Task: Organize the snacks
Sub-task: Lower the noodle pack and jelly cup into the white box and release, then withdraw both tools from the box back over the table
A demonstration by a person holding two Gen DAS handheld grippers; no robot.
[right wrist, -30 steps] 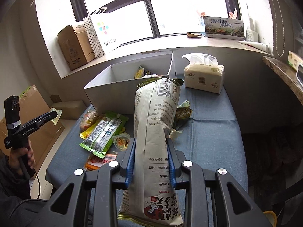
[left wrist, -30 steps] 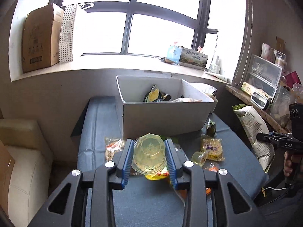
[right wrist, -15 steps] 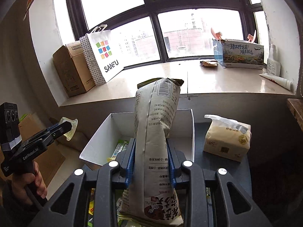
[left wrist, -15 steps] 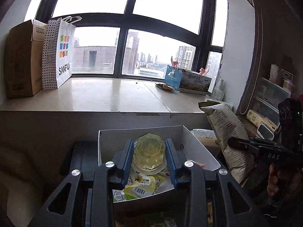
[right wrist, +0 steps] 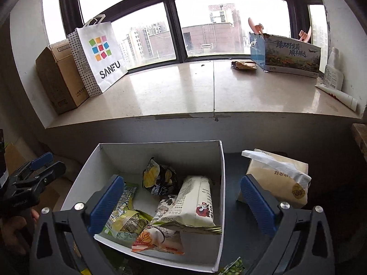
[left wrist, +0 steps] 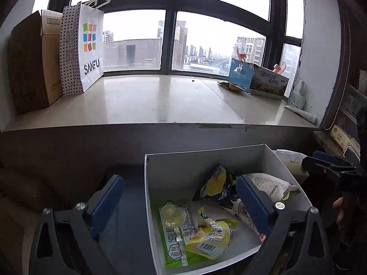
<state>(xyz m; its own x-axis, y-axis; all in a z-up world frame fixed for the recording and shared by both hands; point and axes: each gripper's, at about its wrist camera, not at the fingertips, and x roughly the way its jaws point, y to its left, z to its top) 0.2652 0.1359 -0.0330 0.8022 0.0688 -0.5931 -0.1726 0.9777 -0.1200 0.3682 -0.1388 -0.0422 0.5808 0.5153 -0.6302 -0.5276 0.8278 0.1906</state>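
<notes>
I have both grippers over the white box, and both sets of jaws are opening with nothing between them. The left gripper hangs above the box's left half; the clear jelly cup lies on a green packet just below and between its fingers, near 6 o'clock in the left wrist view. The right gripper sits over the box's right side; the tall pale snack bag lies flat in the box, straight ahead of its fingers at about 6 o'clock, with its top pointing to 12. I judge the bag light, puffy and crushable, its film slippery, so I would take it across the middle of its width with a gentle squeeze. The jelly cup looks small, smooth and thin-walled; I would grip it across the rim, not the lid. The yellow packet at 5 o'clock of the cup looks soft. The tissue pack stands outside the box at 3 o'clock.
</notes>
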